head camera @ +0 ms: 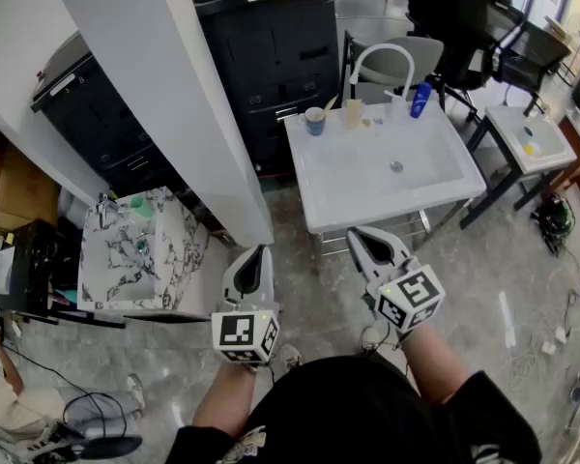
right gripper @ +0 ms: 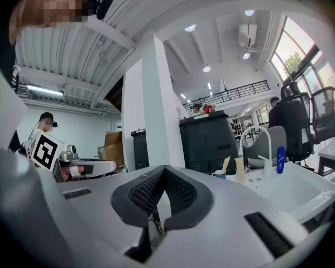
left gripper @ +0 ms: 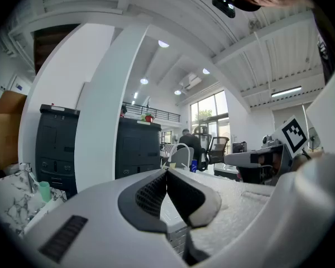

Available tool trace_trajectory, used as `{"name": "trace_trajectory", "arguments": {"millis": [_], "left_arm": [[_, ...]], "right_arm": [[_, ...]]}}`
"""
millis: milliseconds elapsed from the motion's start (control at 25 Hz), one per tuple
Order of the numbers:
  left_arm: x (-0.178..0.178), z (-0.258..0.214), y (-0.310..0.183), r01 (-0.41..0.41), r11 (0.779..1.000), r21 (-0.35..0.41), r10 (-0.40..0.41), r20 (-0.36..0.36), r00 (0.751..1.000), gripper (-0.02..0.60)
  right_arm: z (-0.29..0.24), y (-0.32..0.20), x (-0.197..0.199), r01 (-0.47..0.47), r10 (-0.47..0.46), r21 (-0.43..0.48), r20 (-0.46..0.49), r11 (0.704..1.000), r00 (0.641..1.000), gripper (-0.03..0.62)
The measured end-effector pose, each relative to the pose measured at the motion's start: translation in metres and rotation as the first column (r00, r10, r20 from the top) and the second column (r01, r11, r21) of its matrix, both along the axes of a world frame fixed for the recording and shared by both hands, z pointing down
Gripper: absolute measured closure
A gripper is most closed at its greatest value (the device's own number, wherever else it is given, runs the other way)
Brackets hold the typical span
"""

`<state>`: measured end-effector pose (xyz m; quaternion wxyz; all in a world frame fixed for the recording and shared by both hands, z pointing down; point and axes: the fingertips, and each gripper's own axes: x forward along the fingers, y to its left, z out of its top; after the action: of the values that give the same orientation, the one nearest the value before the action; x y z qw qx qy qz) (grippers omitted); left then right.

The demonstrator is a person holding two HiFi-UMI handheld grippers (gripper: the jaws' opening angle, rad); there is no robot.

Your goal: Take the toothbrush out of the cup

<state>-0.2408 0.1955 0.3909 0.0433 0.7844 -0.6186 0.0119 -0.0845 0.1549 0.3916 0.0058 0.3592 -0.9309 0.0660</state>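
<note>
A blue cup [head camera: 314, 121] with a pale toothbrush [head camera: 329, 106] leaning out of it stands at the back left corner of the white sink table [head camera: 329, 196]. In the right gripper view the cup [right gripper: 219, 174] and toothbrush [right gripper: 225, 164] appear small and far off. My left gripper [head camera: 261, 249] hovers over the floor in front of the table's left corner, shut and empty. My right gripper [head camera: 360, 233] sits just before the table's front edge, also shut and empty. In their own views both the left gripper [left gripper: 167, 173] and the right gripper [right gripper: 164, 172] have their pads pressed together.
Beside the cup stand a beige tube [head camera: 353, 114], a white arched faucet [head camera: 382, 58] and a blue bottle [head camera: 420, 100]. A white pillar [head camera: 174, 95] rises on the left, with a marble sink [head camera: 164, 259] beyond it and black cabinets [head camera: 271, 56] behind. A person sits at the far desks.
</note>
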Motion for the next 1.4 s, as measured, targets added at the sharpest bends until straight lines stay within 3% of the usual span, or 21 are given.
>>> {"name": "trace_trajectory", "arguments": {"millis": [880, 1120, 1240, 1400], "left_arm": [[0.014, -0.005, -0.01, -0.042, 0.999, 0.02, 0.042, -0.02, 0.999, 0.577], [0.033, -0.009, -0.02, -0.059, 0.998, 0.029, 0.059, -0.002, 0.998, 0.572], [0.046, -0.009, -0.027, -0.077, 0.997, 0.031, 0.077, 0.001, 0.997, 0.501], [0.064, -0.01, -0.035, -0.095, 0.995, 0.031, 0.094, 0.009, 0.995, 0.454]], "right_arm": [[-0.008, -0.005, 0.013, 0.002, -0.003, 0.021, 0.071, 1.0, 0.997, 0.59], [-0.01, -0.012, 0.03, -0.006, 0.004, 0.028, 0.082, 1.0, 0.997, 0.514], [-0.011, -0.017, 0.041, -0.015, 0.012, 0.033, 0.083, 0.999, 0.996, 0.472], [-0.013, -0.023, 0.057, -0.022, 0.019, 0.043, 0.081, 0.999, 0.997, 0.447]]}}
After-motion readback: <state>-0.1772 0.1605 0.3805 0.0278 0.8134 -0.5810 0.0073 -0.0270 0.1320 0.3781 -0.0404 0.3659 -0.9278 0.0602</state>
